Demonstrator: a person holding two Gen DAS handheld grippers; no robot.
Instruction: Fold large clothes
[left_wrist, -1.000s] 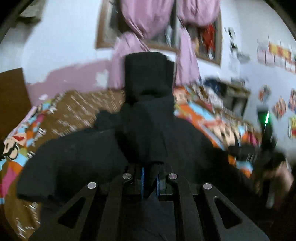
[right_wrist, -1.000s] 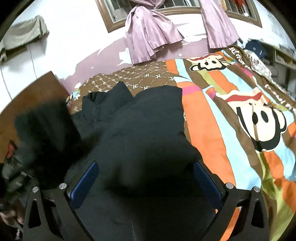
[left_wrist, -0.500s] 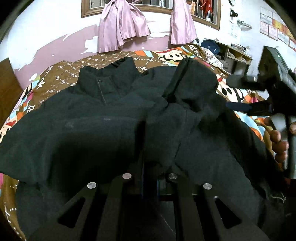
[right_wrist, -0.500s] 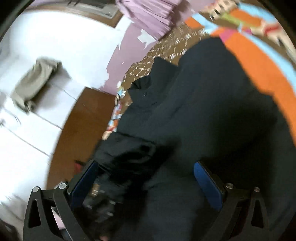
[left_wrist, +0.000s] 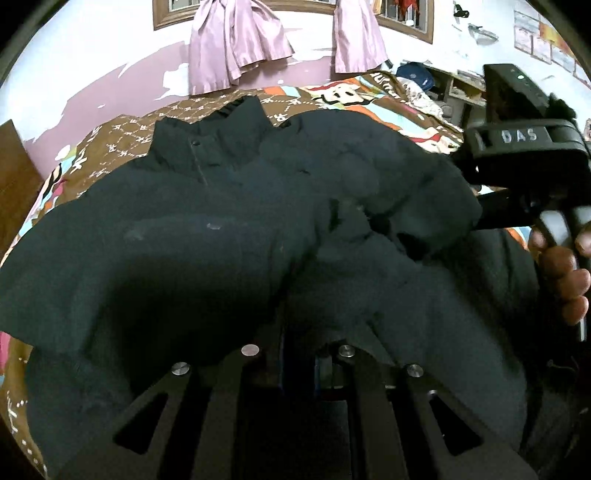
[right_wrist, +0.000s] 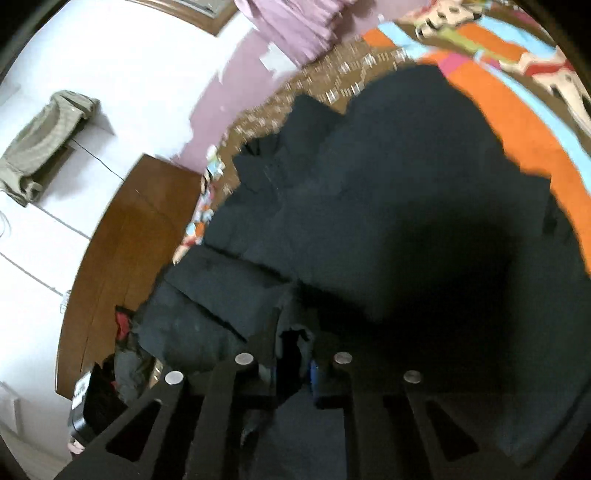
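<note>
Two tongs (left_wrist: 299, 363) (right_wrist: 293, 363), one black jacket (left_wrist: 221, 236)

The left gripper (left_wrist: 299, 363) points down at the black jacket (left_wrist: 207, 258), its jaws nearly together and just beginning to part, a fold of the jacket's cloth between them. The right gripper (right_wrist: 293, 360) angles down over the jacket's near edge, its jaws drawn in tight on a bunch of dark cloth. In the left wrist view the right gripper's body stands at the jacket's right side, and the person's right hand (left_wrist: 565, 273) wraps its handle, fingers (left_wrist: 570, 282) curled round the grip
</note>
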